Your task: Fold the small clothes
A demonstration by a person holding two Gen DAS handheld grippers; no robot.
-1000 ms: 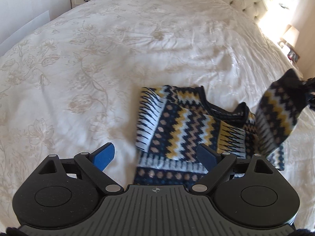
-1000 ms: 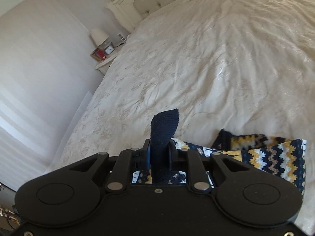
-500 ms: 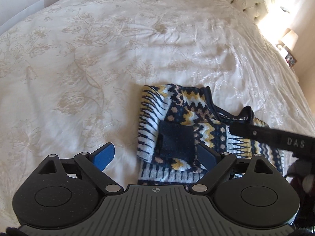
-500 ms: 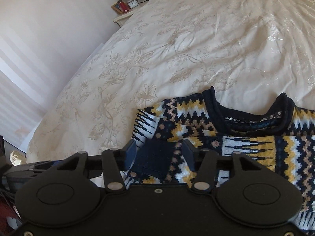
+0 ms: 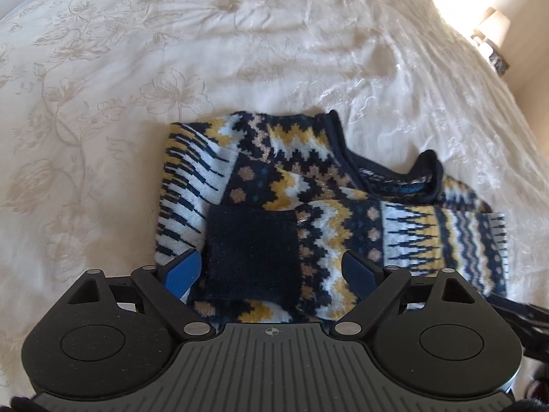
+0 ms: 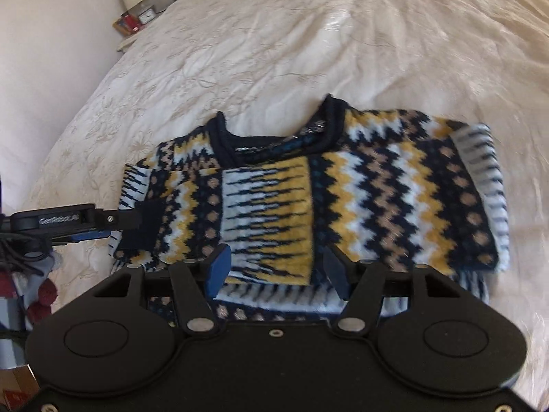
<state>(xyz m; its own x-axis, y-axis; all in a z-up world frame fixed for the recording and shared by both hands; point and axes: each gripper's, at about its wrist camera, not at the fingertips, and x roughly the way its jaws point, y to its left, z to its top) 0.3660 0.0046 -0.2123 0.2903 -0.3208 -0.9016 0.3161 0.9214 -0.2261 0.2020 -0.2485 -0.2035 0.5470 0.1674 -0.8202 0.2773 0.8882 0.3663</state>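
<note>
Cream bedspread point(image 6: 274, 44) carries the patterned knit sweater point(image 6: 360, 189), sleeves folded across its body. Risk: the left gripper point(image 5: 271, 271), jaws closing astride the dark cuff point(image 5: 252, 254), may drag that sleeve askew. The right gripper point(image 6: 276, 271), jaws opening, seems clear of the blurred hem just below.

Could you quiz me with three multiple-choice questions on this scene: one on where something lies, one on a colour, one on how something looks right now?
1. The zigzag-patterned knitted sweater lies on:
A. a cream embroidered bedspread
B. a wooden floor
C. a chair

2. Its neckband is:
A. red
B. dark navy
C. green

3. Its dark-cuffed sleeve is:
A. hanging off the bed
B. spread out sideways
C. folded across the body

Answers: 1 A, floral bedding surrounds it; 2 B, a dark rim edges the neck; 3 C, the cuff rests on the patterned front.
</note>
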